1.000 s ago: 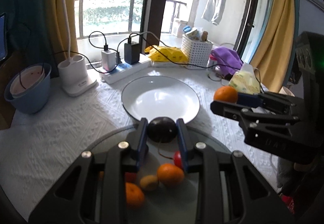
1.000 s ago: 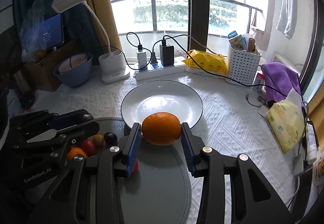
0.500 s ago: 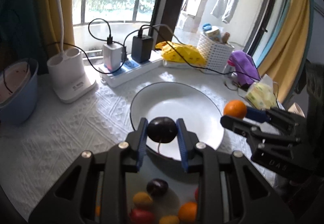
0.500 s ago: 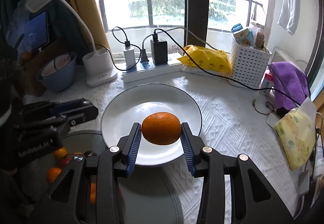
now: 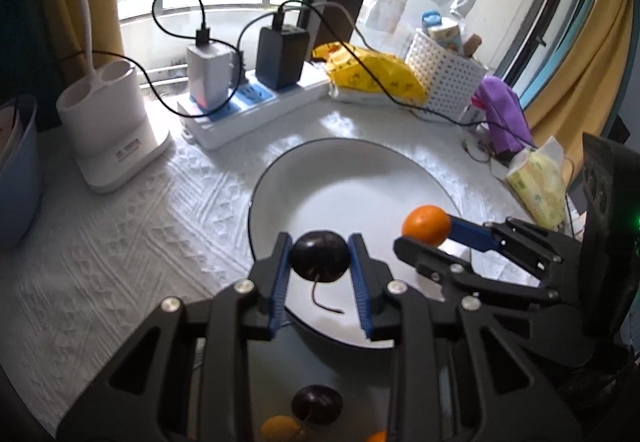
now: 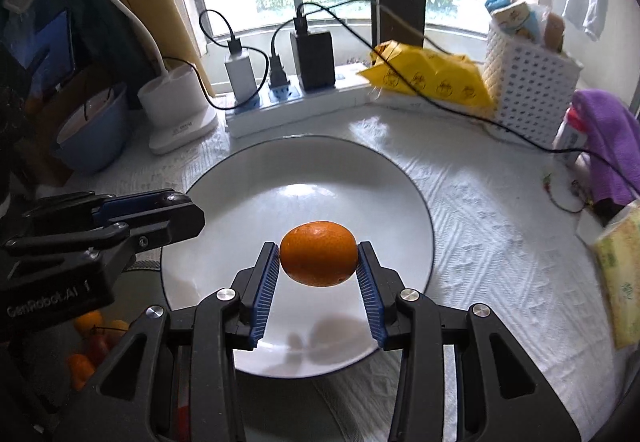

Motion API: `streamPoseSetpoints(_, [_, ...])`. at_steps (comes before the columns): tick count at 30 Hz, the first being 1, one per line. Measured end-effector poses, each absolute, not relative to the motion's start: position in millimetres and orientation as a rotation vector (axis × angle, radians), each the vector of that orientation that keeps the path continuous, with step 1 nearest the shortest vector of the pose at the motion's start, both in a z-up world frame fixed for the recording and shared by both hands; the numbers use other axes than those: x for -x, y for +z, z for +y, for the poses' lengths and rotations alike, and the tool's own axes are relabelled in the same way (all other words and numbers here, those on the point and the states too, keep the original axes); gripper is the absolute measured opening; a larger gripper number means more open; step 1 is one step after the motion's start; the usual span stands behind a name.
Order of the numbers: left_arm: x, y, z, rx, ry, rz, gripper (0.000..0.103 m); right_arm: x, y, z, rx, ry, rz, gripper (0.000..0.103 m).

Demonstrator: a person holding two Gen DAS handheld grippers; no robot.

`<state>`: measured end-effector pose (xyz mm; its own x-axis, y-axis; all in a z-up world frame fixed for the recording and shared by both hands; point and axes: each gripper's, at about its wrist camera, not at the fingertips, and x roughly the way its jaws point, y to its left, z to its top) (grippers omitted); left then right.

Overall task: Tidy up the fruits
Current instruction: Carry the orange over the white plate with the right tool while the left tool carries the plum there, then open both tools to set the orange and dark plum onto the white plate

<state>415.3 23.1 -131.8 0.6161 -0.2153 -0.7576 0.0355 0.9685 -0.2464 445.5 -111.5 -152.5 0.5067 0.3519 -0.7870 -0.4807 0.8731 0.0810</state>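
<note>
My left gripper [image 5: 320,260] is shut on a dark plum [image 5: 319,256] and holds it just above the near rim of the white plate [image 5: 360,178]. My right gripper [image 6: 319,262] is shut on an orange [image 6: 318,253] and holds it above the plate [image 6: 248,198], near its middle. The orange [image 5: 426,225] and the right gripper also show at the right of the left wrist view. The left gripper [image 6: 120,218] shows at the left of the right wrist view, over the plate's left rim. A dark tray [image 5: 360,394] near me holds another plum [image 5: 316,404] and several small fruits [image 6: 86,342].
A power strip with chargers and cables [image 6: 280,98] lies behind the plate. A white lamp base [image 5: 108,126] and a blue bowl [image 6: 92,130] stand at the left. A yellow bag [image 6: 428,78], a white basket [image 6: 528,82], a purple cloth [image 6: 608,142] and a tissue pack [image 5: 540,182] lie at the right.
Both grippers have moved forward from over the dark tray to over the white plate, each still shut on its fruit. The tray has dropped to the bottom edge of both views.
</note>
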Motion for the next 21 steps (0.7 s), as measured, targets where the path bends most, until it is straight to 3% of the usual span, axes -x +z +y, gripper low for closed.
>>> streamPoseSetpoints(14, [-417.7,-132.5,27.9,0.252,-0.138,0.926,0.031,-452.2,-157.2,-108.9,0.133,0.503,0.939,0.043])
streamPoseSetpoints(21, [-403.2,-120.2,31.9,0.250,-0.135,0.891,0.032,-442.9,-136.4,-112.5,0.126,0.490,0.888,0.054])
